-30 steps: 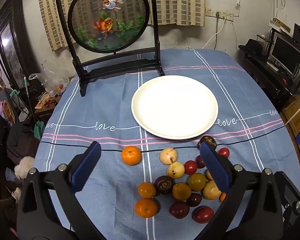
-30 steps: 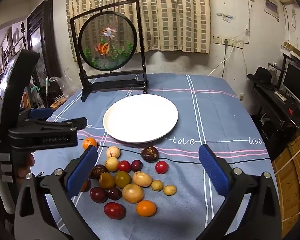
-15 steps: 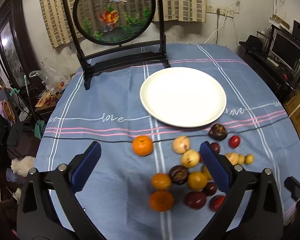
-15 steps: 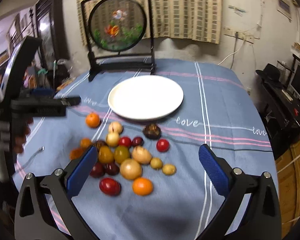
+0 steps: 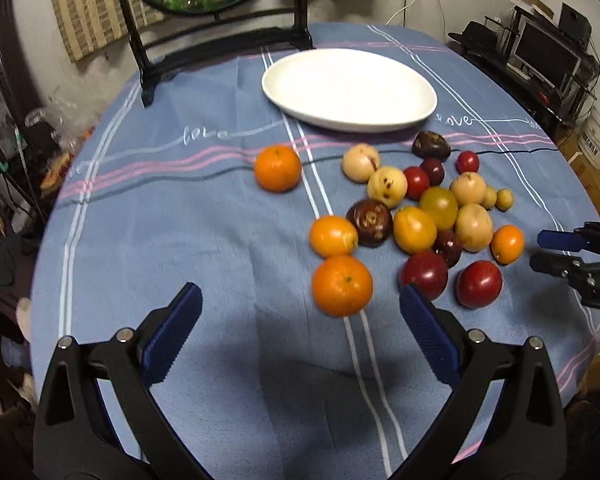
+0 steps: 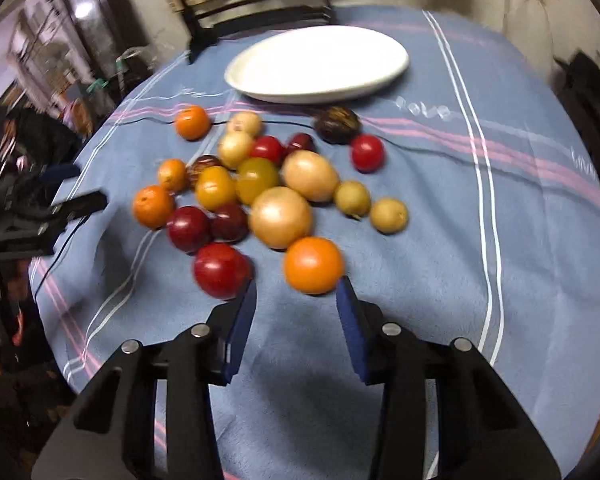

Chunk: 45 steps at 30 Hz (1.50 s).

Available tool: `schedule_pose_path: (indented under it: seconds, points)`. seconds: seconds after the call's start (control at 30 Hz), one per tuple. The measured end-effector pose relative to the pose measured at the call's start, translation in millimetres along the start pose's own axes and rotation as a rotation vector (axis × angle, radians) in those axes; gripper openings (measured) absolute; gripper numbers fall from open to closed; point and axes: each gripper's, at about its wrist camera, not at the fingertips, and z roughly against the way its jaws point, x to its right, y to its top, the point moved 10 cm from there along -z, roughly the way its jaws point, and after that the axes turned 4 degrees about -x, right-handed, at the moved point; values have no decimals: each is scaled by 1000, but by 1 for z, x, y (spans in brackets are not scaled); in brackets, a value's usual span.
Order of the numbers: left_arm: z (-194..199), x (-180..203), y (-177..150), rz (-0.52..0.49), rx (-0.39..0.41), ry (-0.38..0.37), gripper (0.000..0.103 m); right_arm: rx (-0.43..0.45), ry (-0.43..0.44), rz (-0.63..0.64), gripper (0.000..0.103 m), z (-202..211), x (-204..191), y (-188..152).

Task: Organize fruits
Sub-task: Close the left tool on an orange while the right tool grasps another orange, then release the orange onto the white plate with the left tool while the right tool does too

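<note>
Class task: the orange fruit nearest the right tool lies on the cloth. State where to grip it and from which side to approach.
Grip the orange fruit across its widest middle, coming from above on its near, open side. It is round, and a red fruit crowds its left. The right tool is closing, nothing between its pads yet.

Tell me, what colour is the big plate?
White, plain; the plate shows best in the left wrist view.

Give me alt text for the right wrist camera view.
The right gripper, jaws closing with nothing between them, hovers just short of an orange at the near edge of a fruit pile on a blue tablecloth. An empty white plate sits beyond.
</note>
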Motion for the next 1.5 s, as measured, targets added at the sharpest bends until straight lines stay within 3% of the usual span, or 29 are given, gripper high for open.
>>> schedule_pose_path:
  seconds: [0.27,0.47,0.53,0.57,0.7,0.97,1.17,1.5]
  points:
    - [-31,5,-6,16,-59,-23,101,-49,-43,35,43,-22,4,9]
    - [-53,14,0,4,-90,-25,97,-69,-22,31,42,-32,4,12]
    - [-61,16,-2,5,-119,-36,86,-71,-17,36,41,-32,4,12]
    - [-64,17,-3,8,-136,-45,75,-73,-13,31,41,-32,5,12]
    - [-72,30,-5,29,-171,-147,44,-78,10,14,40,-32,8,12]
    - [-49,31,8,22,-139,-120,43,-58,40,-30,40,-17,17,11]
    - [-14,26,49,33,-46,-105,43,4,69,-75,40,6,24,23]
    - [3,32,156,10,71,-52,44,209,78,1,40,60,21,133]
